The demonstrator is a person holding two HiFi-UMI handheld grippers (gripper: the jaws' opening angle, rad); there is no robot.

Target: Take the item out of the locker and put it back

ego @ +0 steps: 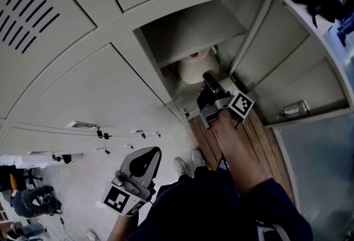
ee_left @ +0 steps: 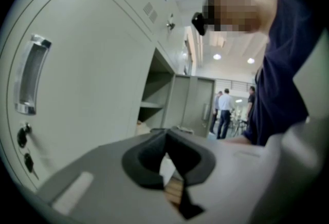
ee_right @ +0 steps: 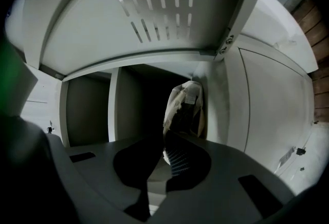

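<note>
A white, crumpled bag-like item (ego: 194, 66) stands in the open locker compartment (ego: 221, 46), below its shelf. The right gripper view shows this item (ee_right: 186, 107) upright against the locker's right inner wall. My right gripper (ego: 208, 77) reaches into the opening, and its jaws (ee_right: 164, 138) are closed on the item's near lower edge. My left gripper (ego: 150, 153) hangs low on the left, away from the locker. The left gripper view shows it (ee_left: 165, 136) shut with nothing held, pointing along the row of lockers.
The locker door (ego: 293, 74) stands swung open to the right, with a latch plate (ego: 295, 108) on it. Closed doors with handles (ee_left: 31, 81) line the left. Underfoot are a wooden strip (ego: 260, 135) and a pair of shoes (ego: 185, 163). People (ee_left: 224, 112) stand far off.
</note>
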